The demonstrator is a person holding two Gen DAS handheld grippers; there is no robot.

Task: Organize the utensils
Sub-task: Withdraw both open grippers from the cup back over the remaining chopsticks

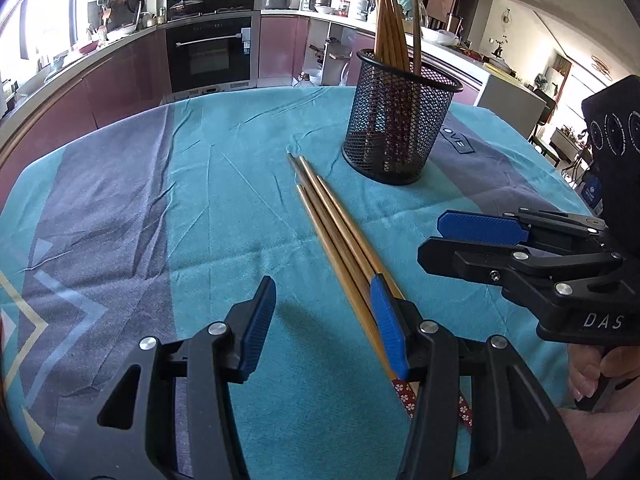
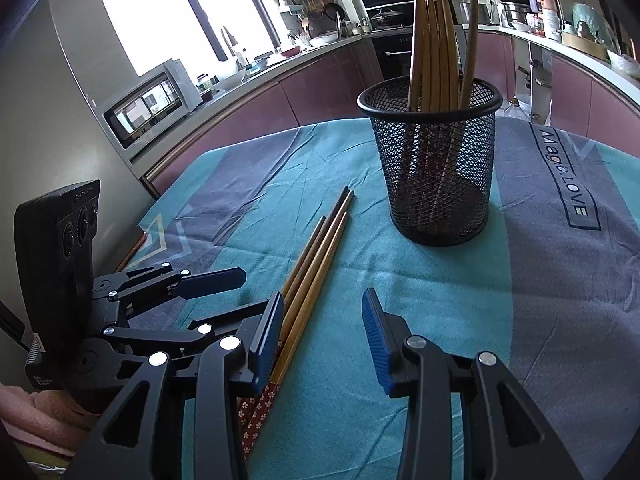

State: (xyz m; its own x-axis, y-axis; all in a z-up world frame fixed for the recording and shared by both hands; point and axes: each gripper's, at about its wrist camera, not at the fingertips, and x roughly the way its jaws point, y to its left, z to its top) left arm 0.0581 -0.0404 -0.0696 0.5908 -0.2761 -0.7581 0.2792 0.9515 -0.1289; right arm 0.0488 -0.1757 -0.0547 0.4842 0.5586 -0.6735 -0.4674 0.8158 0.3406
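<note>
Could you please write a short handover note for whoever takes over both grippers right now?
Left gripper: open, empty, low over the cloth, its right finger beside the loose chopsticks.
Right gripper: open, empty, just right of the same bundle.
Mesh cup: upright beyond them, already holding several chopsticks.
Done: part of the set is in the cup.
Left: four loose chopsticks lie flat on the cloth; pick them up and stand them in the cup.

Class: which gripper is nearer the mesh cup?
Right. The right gripper sits in front of the mesh cup; the left gripper is farther back, beside the loose chopsticks.
</note>
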